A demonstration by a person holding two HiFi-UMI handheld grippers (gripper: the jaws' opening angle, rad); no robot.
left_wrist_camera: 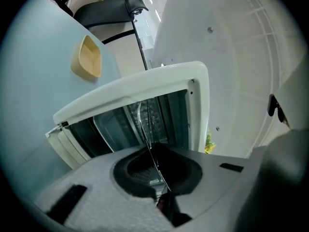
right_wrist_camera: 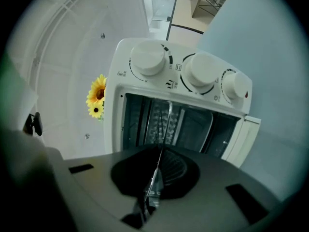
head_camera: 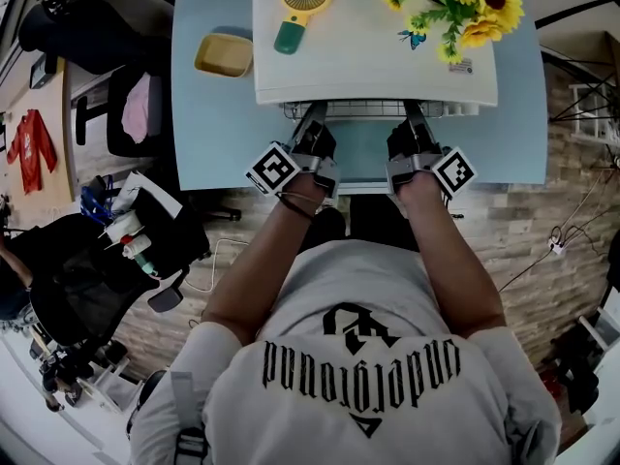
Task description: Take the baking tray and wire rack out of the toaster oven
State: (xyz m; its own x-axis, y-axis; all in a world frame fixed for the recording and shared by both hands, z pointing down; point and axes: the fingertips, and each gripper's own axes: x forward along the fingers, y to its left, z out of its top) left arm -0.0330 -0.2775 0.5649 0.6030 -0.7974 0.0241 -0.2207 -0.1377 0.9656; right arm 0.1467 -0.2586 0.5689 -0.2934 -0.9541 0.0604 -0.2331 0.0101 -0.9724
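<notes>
Rack (head_camera: 368, 110) lies pinched in left gripper (head_camera: 312, 118) and right gripper (head_camera: 415, 116) fingers (right_wrist_camera: 72, 187).

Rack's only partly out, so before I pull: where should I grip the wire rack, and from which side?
The wire rack lies flat, jutting from the toaster oven at its open front. Grip its front bar from that side, one gripper toward each end; the left gripper and right gripper are shut on it there.
</notes>
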